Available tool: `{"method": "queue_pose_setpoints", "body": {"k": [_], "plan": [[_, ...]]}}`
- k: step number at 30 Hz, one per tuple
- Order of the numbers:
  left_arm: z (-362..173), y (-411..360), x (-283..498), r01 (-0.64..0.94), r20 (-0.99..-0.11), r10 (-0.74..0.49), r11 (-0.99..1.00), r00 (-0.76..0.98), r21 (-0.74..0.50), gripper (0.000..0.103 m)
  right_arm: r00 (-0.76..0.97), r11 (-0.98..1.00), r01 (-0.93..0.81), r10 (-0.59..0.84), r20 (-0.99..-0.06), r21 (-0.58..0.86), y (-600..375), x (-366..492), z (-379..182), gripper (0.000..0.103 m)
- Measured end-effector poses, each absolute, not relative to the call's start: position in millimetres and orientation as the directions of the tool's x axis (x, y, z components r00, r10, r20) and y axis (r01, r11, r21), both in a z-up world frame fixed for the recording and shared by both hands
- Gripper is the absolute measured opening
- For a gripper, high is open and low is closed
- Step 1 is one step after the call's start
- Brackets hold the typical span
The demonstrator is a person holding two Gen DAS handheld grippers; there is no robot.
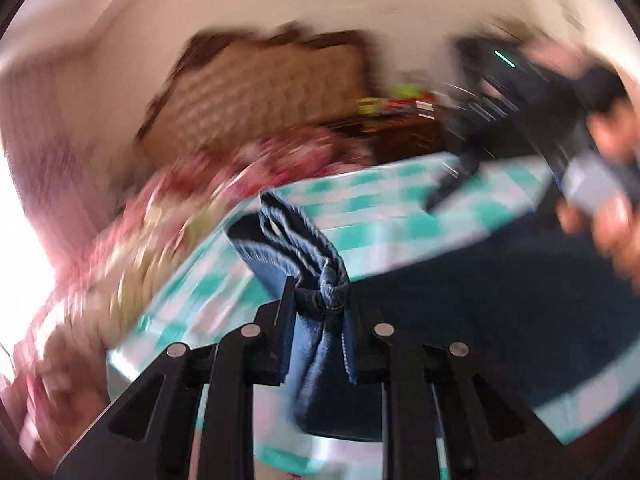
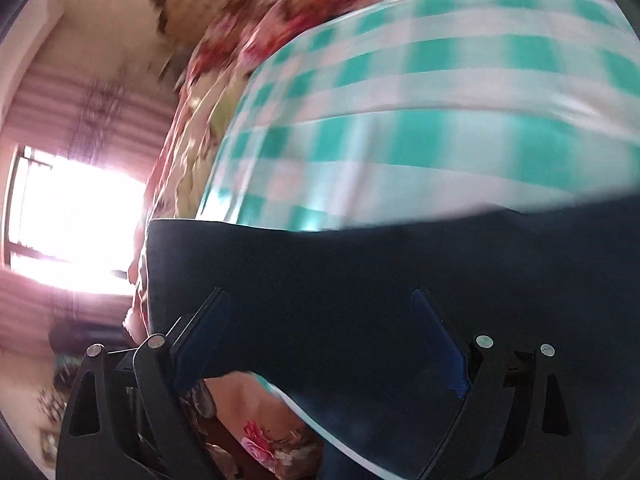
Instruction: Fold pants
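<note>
My left gripper [image 1: 318,300] is shut on a bunched edge of the dark blue denim pants [image 1: 312,256], lifted above the bed. The rest of the pants [image 1: 500,280] lies dark across the green-and-white checked sheet [image 1: 380,208]. In the right wrist view the pants [image 2: 360,272] spread wide in front of my right gripper [image 2: 320,300], whose fingers stand wide apart over the fabric, holding nothing. My right gripper also shows in the left wrist view [image 1: 520,92], held in a hand at upper right. Both views are motion-blurred.
A red floral blanket [image 1: 180,216] lies along the bed's left side, with a brown patterned headboard [image 1: 260,88] behind. A bright window [image 2: 76,220] with pink curtains is at left. Cluttered items [image 1: 396,106] stand at the back.
</note>
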State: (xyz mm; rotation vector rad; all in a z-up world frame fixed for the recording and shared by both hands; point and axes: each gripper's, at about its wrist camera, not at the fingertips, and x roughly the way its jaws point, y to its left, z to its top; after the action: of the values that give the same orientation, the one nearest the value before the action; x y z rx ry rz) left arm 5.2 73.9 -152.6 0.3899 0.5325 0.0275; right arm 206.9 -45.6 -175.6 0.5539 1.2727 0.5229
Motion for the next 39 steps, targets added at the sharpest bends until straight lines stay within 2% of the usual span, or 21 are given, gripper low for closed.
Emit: {"method": "queue_pose_setpoints", "body": {"k": [6,10,11,12,14,16,19,20,21,22,25,28,29,32,39], "plan": [[-223,-22,-30,0.284,-0.529,0.071,0.778,0.846,0.56,0.021,0.295,0.758,0.056,0.609,-0.736,0.65,-145,153,-188,0.088],[-250,-34,-39,0.282,-0.508,0.127,0.706,0.852,0.65,0.026,0.287,0.73,0.098,0.629,-0.722,0.676,-172,131,-204,0.088],[-254,-31,-39,0.283,-0.507,0.137,0.693,0.851,0.663,0.032,0.285,0.723,0.106,0.635,-0.718,0.682,-175,128,-206,0.088],[-256,-30,-39,0.283,-0.501,0.145,0.678,0.853,0.678,0.043,0.286,0.717,0.108,0.641,-0.712,0.689,-178,127,-207,0.088],[-257,-28,-40,0.27,-0.472,0.164,0.641,0.866,0.719,0.054,0.283,0.702,0.105,0.657,-0.698,0.704,-181,125,-207,0.088],[-257,-29,-38,0.284,-0.466,0.162,0.608,0.87,0.741,0.055,0.281,0.696,0.099,0.666,-0.691,0.711,-183,123,-205,0.088],[-257,-31,-31,0.377,-0.528,0.106,0.583,0.843,0.72,0.055,0.272,0.677,0.103,0.686,-0.675,0.729,-183,123,-208,0.088],[-255,-33,-28,0.399,-0.54,0.091,0.576,0.837,0.714,0.051,0.262,0.667,0.102,0.697,-0.667,0.738,-182,123,-209,0.088],[-256,-33,-25,0.428,-0.559,0.074,0.563,0.826,0.707,0.034,0.251,0.655,0.105,0.71,-0.657,0.748,-181,123,-211,0.088],[-256,-34,-22,0.459,-0.582,0.056,0.556,0.811,0.693,0.021,0.239,0.643,0.109,0.724,-0.647,0.758,-180,122,-214,0.088],[-241,-34,-23,0.425,-0.554,0.02,0.617,0.833,0.662,0.022,0.198,0.589,0.141,0.771,-0.606,0.796,-170,122,-219,0.088],[-210,-18,-16,0.389,-0.572,-0.046,0.778,0.819,0.494,0.021,0.172,0.53,0.166,0.815,-0.554,0.831,-160,124,-220,0.088],[-205,-15,-13,0.377,-0.576,-0.049,0.801,0.816,0.466,0.021,0.159,0.48,0.175,0.848,-0.506,0.86,-155,126,-222,0.088],[-205,-15,-13,0.363,-0.566,-0.04,0.804,0.823,0.471,0.021,0.141,0.414,0.176,0.887,-0.44,0.893,-138,133,-220,0.088],[-206,-27,-24,0.343,-0.506,-0.025,0.764,0.862,0.546,0.022,0.104,0.403,0.176,0.9,-0.424,0.898,-105,156,-227,0.088]]}}
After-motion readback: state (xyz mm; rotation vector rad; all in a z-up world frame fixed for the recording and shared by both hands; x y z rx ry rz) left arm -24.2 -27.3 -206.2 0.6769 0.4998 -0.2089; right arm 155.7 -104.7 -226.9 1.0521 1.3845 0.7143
